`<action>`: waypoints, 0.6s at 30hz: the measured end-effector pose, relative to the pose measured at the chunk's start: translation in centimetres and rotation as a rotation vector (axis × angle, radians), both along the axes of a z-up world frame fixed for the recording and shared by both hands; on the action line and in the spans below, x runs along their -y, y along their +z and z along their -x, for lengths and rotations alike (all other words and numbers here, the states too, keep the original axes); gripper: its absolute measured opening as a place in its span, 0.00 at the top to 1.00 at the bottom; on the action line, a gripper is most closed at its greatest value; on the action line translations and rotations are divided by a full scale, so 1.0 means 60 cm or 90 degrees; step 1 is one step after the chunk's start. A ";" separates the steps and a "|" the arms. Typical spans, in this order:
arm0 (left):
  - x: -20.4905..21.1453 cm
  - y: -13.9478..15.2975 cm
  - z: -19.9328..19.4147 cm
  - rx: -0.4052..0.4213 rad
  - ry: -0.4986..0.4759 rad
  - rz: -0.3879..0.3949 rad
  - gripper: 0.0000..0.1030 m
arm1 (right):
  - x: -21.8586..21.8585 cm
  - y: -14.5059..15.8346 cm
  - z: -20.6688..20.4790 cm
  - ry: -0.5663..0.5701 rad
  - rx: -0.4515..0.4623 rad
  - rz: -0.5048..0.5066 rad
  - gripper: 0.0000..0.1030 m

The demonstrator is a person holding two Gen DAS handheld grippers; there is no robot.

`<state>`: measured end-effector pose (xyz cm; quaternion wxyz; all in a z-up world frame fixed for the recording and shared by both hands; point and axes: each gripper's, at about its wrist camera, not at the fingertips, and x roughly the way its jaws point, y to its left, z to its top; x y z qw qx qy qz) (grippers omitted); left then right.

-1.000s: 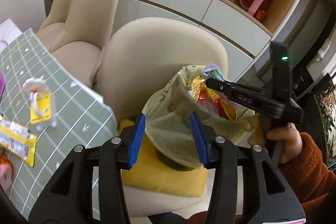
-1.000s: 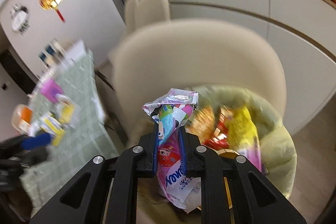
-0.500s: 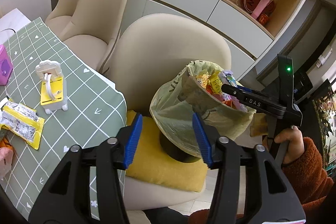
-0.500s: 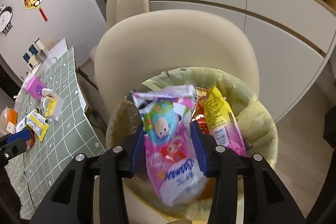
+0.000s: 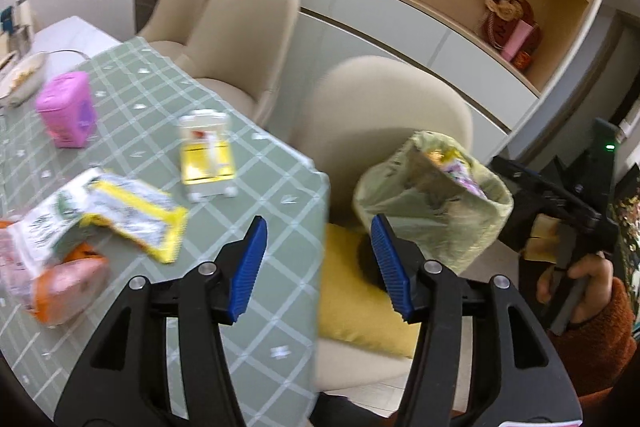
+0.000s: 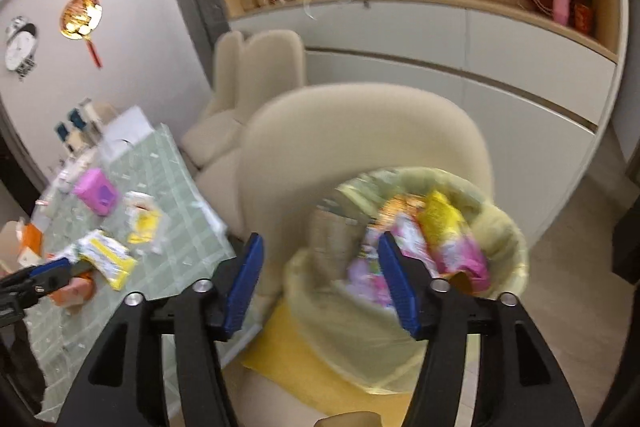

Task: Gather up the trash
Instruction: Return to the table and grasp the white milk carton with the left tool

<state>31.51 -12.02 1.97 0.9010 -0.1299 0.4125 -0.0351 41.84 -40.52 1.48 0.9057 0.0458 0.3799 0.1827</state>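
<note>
Left gripper: I am seeing its blue pads standing wide apart with nothing between them; it is hanging over the table corner and the gap toward the chair.
Right gripper: I am reading its jaws as spread wide and gripping nothing; it is hovering over the near rim of the bin bag. In the left wrist view its black body is showing at the far right, held by a hand in a rust-coloured sleeve.
Bin bag: a pale green bag is sitting on the yellow cushion of the cream chair, beside the table edge; its mouth is gaping open.
Trash already in the bag: pink and yellow wrappers are lying inside, blurred in the right wrist view.
Trash on the table: a yellow-edged wrapper is lying near the front left, overlapping a pale packet; an orange and pink packet is lying just below it, near the edge of view.
Other table items: a pink box is standing further back; a small white and yellow stand is standing upright between it and the table corner.
Table: I am seeing a green checked cloth covering it.
Image quality: both views are smearing, so I cannot read any print on the wrappers.
</note>
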 end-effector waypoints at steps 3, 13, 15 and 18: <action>-0.043 0.005 0.030 0.006 0.023 -0.007 0.50 | -0.041 0.014 0.025 0.029 0.018 -0.033 0.38; -0.190 -0.013 0.138 0.013 0.123 0.027 0.50 | -0.222 0.030 0.100 0.150 0.050 -0.010 0.32; -0.226 -0.023 0.166 0.008 0.147 0.033 0.49 | -0.263 0.026 0.116 0.182 0.043 0.005 0.32; -0.276 -0.043 0.207 -0.003 0.183 0.039 0.49 | -0.314 0.016 0.136 0.221 0.029 0.029 0.32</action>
